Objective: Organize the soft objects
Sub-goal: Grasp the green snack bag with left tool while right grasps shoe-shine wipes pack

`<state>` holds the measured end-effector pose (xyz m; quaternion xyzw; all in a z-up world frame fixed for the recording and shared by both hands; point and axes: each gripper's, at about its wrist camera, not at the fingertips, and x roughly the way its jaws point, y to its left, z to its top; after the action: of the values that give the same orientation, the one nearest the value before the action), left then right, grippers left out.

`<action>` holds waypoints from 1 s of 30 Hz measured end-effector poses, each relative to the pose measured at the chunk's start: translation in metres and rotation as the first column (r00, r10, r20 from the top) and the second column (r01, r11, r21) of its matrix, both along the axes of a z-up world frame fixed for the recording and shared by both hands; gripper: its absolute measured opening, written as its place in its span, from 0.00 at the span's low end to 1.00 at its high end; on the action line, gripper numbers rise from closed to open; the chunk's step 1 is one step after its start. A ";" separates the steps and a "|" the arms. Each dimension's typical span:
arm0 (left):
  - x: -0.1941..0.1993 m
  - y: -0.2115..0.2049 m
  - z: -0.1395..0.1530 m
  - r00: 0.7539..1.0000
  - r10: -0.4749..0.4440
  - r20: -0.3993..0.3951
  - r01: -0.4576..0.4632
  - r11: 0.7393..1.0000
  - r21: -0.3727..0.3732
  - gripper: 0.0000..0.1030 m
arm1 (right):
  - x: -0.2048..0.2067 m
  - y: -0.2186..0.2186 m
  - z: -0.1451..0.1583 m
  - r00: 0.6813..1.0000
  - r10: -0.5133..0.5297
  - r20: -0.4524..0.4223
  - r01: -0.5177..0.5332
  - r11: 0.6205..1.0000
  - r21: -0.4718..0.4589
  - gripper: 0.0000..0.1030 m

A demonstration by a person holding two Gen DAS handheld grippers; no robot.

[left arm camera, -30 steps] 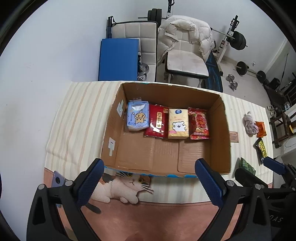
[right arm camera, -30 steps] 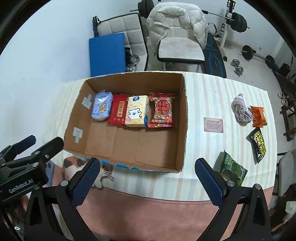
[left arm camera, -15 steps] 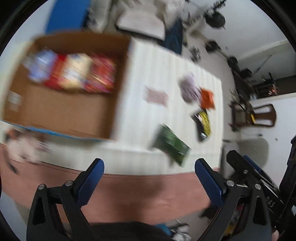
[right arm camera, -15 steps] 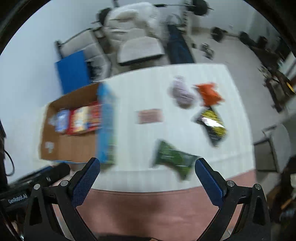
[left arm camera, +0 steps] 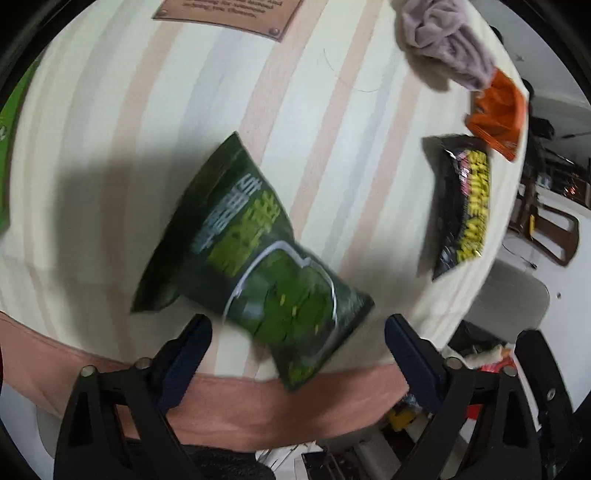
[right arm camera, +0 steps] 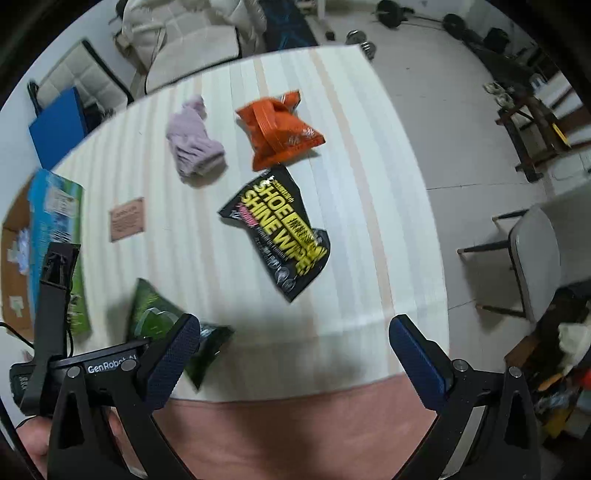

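Note:
A dark green soft pack (left arm camera: 255, 258) lies on the striped tablecloth, its near end between the fingers of my open left gripper (left arm camera: 295, 332), which hovers just above it. It also shows in the right wrist view (right arm camera: 162, 325), partly hidden by the left gripper. A black shoe shine wipes pack (right arm camera: 280, 229) (left arm camera: 465, 210), an orange pack (right arm camera: 277, 129) (left arm camera: 498, 110) and a lilac cloth (right arm camera: 192, 144) (left arm camera: 447, 48) lie further out. My right gripper (right arm camera: 295, 347) is open and empty above the table's near edge.
The cardboard box (right arm camera: 55, 206) with packs inside stands at the left. A brown label plate (right arm camera: 127, 219) (left arm camera: 229, 14) lies on the cloth. A grey chair (right arm camera: 532, 258) stands to the right of the table, gym gear and a padded chair behind.
Both grippers have swung right, from the box to the loose packs. The left gripper has come down close over the green pack.

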<state>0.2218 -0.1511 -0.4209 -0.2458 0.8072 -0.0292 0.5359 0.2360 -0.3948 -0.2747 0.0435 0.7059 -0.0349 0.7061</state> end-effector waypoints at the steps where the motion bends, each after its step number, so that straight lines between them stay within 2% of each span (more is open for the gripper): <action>1: 0.002 -0.005 -0.002 1.000 -0.020 0.002 0.019 1.000 0.016 0.69 | 0.005 0.003 -0.006 1.000 0.017 -0.008 -0.017 1.000 -0.002 1.00; 2: 0.004 -0.008 -0.003 0.999 -0.042 0.001 0.042 0.999 0.027 0.60 | 0.014 0.004 -0.015 0.999 0.042 -0.022 -0.042 0.999 -0.001 1.00; 5: 0.009 -0.015 0.001 0.993 -0.113 0.027 0.112 0.993 0.046 0.52 | 0.037 0.011 -0.040 0.993 0.095 -0.067 -0.095 0.995 -0.001 1.00; 8: 0.020 -0.017 0.012 0.968 -0.235 0.088 0.222 0.965 0.139 0.51 | 0.059 0.015 -0.065 0.984 0.139 -0.111 -0.140 0.990 0.001 1.00; 10: 0.031 -0.016 0.019 0.941 -0.315 0.122 0.286 0.935 0.210 0.51 | 0.068 0.016 -0.078 0.980 0.150 -0.132 -0.151 0.988 -0.001 0.99; 12: 0.045 -0.012 0.022 0.926 -0.351 0.140 0.312 0.919 0.241 0.51 | 0.077 0.016 -0.094 0.974 0.157 -0.161 -0.158 0.987 0.009 0.99; 13: 0.051 -0.009 0.022 0.926 -0.352 0.137 0.315 0.919 0.236 0.51 | 0.079 0.016 -0.101 0.972 0.155 -0.178 -0.155 0.988 0.013 0.98; 16: 0.061 0.004 0.018 0.953 -0.287 0.096 0.269 0.950 0.160 0.51 | 0.077 0.015 -0.121 0.964 0.129 -0.234 -0.125 0.992 0.033 0.78; 17: 0.063 0.007 0.019 0.961 -0.261 0.090 0.247 0.958 0.144 0.52 | 0.075 0.016 -0.120 0.966 0.129 -0.223 -0.128 0.992 0.020 0.70; 18: 0.064 0.012 0.020 0.967 -0.237 0.088 0.225 0.966 0.131 0.52 | 0.072 0.018 -0.119 0.966 0.130 -0.223 -0.131 0.991 0.010 0.66; 20: 0.066 0.015 0.018 0.977 -0.196 0.084 0.186 0.975 0.119 0.58 | 0.061 0.020 -0.120 0.961 0.104 -0.256 -0.093 0.994 0.057 0.59; 23: 0.068 0.018 0.013 0.984 -0.167 0.061 0.158 0.979 0.131 0.62 | 0.047 0.025 -0.121 0.955 0.099 -0.280 -0.069 0.991 0.115 0.59; 27: 0.079 0.021 0.009 0.982 -0.169 0.078 0.152 0.970 0.190 0.63 | 0.043 0.023 -0.120 0.966 0.066 -0.251 -0.043 0.995 0.095 0.65; 28: 0.081 0.016 0.011 0.978 -0.182 0.097 0.159 0.964 0.212 0.59 | 0.042 0.022 -0.122 0.967 0.053 -0.248 -0.031 0.995 0.092 0.65; 29: 0.081 0.013 0.014 0.973 -0.204 0.109 0.173 0.953 0.247 0.49 | 0.041 0.023 -0.124 0.968 0.044 -0.246 -0.024 0.996 0.085 0.66; 30: 0.082 0.012 0.016 0.967 -0.225 0.122 0.186 0.946 0.267 0.46 | 0.040 0.025 -0.123 0.970 0.045 -0.238 -0.028 0.997 0.075 0.65</action>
<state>0.3039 -0.1394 -0.4046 -0.0868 0.7827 -0.0002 0.6164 0.2762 -0.3699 -0.3981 0.0510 0.7872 -0.0018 0.6145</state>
